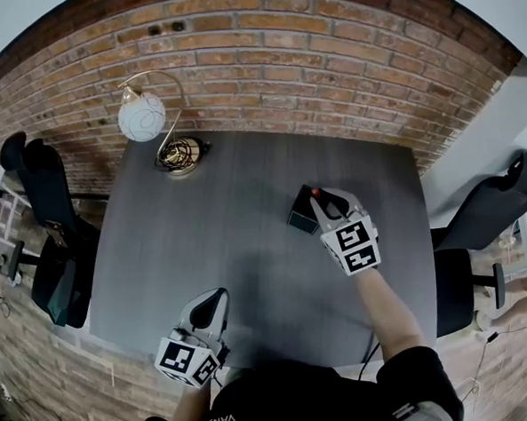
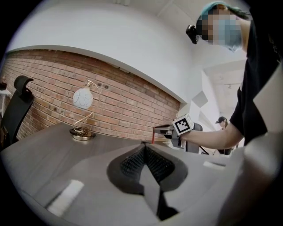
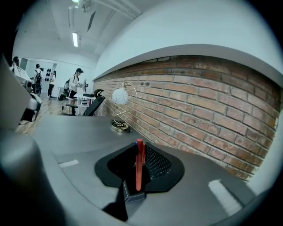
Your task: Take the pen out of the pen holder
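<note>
A red pen (image 3: 139,165) stands upright between the pads of my right gripper (image 3: 141,152), which is shut on it. The pen's lower end sits in the small dark square pen holder (image 3: 133,195) just below the jaws. In the head view the pen holder (image 1: 300,214) rests right of the table's middle, with my right gripper (image 1: 322,202) over it and the pen's red top (image 1: 316,193) showing. In the left gripper view the pen (image 2: 153,135) hangs as a thin red line from the right gripper (image 2: 164,130). My left gripper (image 1: 209,303) hovers near the front edge, shut and holding nothing.
The grey table (image 1: 202,227) backs onto a brick wall (image 1: 308,60). A globe lamp (image 1: 142,116) with a brass base (image 1: 182,156) stands at the back left. Black office chairs stand to the left (image 1: 50,218) and right (image 1: 490,205). People stand far off in the room (image 3: 77,81).
</note>
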A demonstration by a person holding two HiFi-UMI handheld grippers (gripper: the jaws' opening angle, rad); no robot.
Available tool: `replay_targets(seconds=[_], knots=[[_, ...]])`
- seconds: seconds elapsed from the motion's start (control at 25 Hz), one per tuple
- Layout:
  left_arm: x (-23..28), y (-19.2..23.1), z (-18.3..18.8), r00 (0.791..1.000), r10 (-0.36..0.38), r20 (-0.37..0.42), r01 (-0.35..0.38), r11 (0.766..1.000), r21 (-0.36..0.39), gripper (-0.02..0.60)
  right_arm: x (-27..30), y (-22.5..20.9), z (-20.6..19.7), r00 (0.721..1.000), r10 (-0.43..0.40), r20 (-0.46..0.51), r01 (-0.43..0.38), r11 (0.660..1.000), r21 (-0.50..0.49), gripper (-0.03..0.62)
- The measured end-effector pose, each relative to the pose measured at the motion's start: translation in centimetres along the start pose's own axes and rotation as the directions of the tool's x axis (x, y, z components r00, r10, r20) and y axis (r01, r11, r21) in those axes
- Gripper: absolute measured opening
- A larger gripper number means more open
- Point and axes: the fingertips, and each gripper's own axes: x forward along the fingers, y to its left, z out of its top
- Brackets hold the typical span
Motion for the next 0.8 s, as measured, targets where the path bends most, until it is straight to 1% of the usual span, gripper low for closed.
replay_targets(seconds=[0.4,0.8], knots=[[-0.7,-0.5,1.7,0.995,-0.089,0.036,0.088,0.995,0.038,0.052,-5.8,2.2,2.2,0.996,-0.059,0.061,0.055,0.997,0.054,0.064],[-1.7,-0.6,2.1,0.983,-0.181,0.027,0.179,0.982,0.066,0.052,-10.2,5.5,1.3,0.990,-0.127,0.054,0.120,0.986,0.119,0.064]])
